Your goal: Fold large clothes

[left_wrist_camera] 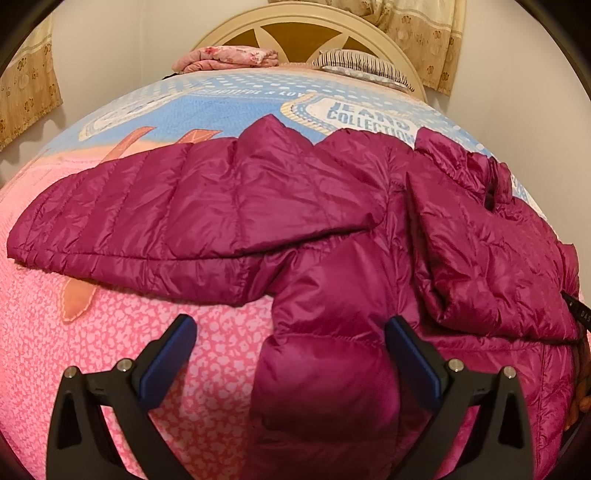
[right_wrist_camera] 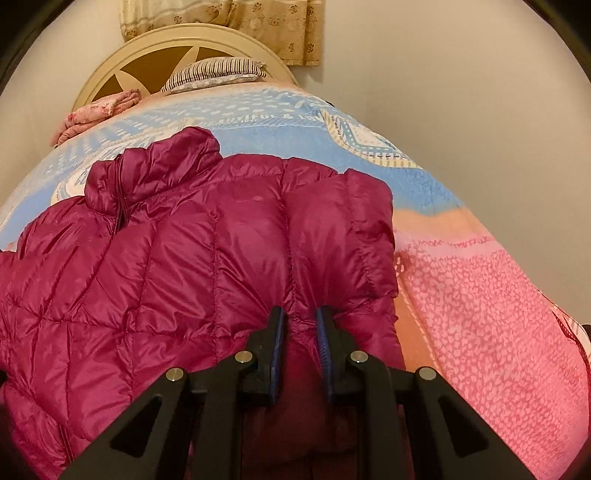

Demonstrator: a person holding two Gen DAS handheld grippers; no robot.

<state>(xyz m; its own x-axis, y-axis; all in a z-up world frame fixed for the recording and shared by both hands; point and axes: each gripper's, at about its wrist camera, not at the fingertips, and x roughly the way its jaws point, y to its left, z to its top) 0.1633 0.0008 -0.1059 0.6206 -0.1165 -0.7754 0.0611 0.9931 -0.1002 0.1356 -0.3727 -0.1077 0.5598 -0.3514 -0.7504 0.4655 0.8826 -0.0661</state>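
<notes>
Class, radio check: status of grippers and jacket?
Left gripper open over jacket. Right gripper shut on jacket fold. One sleeve spread on bed. Nothing in the way.

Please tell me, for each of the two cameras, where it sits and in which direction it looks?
Left wrist: sits on the left tongs, looks down over the bed toward the headboard; open tongs above the jacket.
Right wrist: sits on the right tongs, facing the same way; tongs pinch a fold of jacket.
Both show: jacket, pink blanket, headboard, striped pillow.
</notes>
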